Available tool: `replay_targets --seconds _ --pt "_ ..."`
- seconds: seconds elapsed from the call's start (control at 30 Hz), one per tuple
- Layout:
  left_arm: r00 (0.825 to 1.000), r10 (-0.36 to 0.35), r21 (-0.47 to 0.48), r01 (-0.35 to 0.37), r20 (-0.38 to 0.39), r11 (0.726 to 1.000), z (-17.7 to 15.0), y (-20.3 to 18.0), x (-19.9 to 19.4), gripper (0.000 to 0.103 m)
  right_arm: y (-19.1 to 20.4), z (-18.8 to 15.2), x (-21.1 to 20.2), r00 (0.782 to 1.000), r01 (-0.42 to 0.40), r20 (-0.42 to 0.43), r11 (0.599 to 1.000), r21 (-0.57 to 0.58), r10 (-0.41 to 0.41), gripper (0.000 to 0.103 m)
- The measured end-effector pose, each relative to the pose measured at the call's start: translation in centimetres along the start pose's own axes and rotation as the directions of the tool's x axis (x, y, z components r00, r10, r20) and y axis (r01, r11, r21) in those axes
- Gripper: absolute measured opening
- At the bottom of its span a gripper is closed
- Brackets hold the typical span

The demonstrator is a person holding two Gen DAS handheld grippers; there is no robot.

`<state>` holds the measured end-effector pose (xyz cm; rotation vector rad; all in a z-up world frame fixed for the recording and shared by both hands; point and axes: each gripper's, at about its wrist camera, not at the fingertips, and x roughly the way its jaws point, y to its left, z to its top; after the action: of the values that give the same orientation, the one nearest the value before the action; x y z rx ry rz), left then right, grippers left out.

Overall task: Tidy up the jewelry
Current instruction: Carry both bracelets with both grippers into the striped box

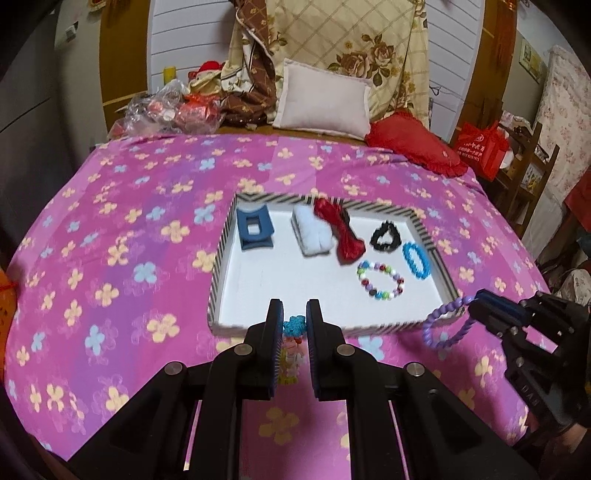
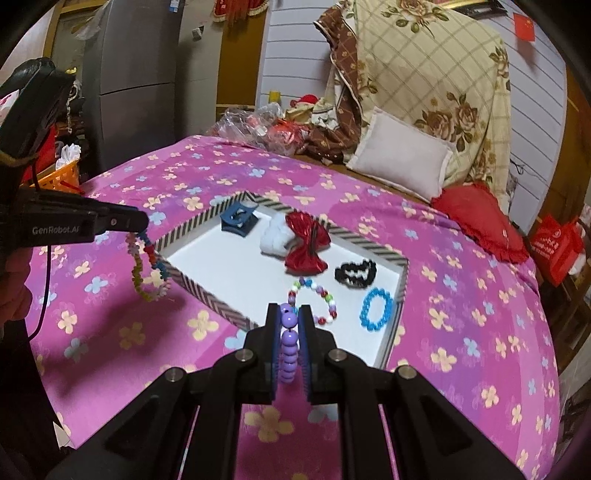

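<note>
A white tray with a striped rim [image 1: 221, 243] [image 2: 207, 291] lies on the pink bedspread. In it are a blue claw clip [image 1: 255, 229], a white fluffy clip [image 1: 312, 234], a red bow [image 1: 340, 232] [image 2: 306, 240], a black scrunchie [image 1: 385, 236], a blue bead bracelet [image 1: 416, 259] [image 2: 376, 308] and a multicolour bead bracelet [image 1: 380, 280] [image 2: 314, 301]. My left gripper [image 1: 294, 314] [image 2: 142, 225] is shut on a colourful flower bracelet [image 1: 293, 325] [image 2: 147, 269], hanging by the tray's near left rim. My right gripper [image 2: 290, 314] [image 1: 474, 301] is shut on a purple bead bracelet [image 2: 289, 350] [image 1: 447, 325] over the tray's near right corner.
The bed carries a pink floral cover [image 1: 129, 258]. At its head lie a white pillow [image 1: 325, 98], a red cushion [image 1: 413, 142], a folded quilt [image 1: 332, 33] and plastic bags [image 1: 166, 109]. A red bag [image 1: 480, 147] and a wooden shelf stand to the right.
</note>
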<state>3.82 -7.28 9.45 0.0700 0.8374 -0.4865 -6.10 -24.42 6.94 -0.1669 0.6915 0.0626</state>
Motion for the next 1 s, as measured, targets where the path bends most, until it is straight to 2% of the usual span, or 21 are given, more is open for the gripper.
replay_targets --seconds 0.17,0.4,0.7,1.0 --pt "0.999 0.019 0.015 -0.019 0.028 1.000 2.3 -0.4 0.4 0.010 0.0 2.1 0.7 0.999 -0.028 0.019 1.000 0.004 0.028 0.009" --pt "1.000 0.003 -0.050 -0.002 0.010 0.999 4.9 0.3 3.0 0.010 0.5 4.5 3.9 0.996 -0.085 0.002 0.996 0.024 0.085 0.009" --pt "0.997 0.004 -0.124 -0.013 -0.073 0.992 4.0 2.2 7.8 0.010 1.4 5.3 9.3 0.981 -0.184 -0.052 0.979 0.089 0.189 0.009" --pt "0.985 0.084 -0.144 -0.106 -0.154 0.984 3.3 4.9 13.0 0.010 -0.9 4.3 16.5 0.974 -0.122 -0.175 0.983 0.135 0.145 0.009"
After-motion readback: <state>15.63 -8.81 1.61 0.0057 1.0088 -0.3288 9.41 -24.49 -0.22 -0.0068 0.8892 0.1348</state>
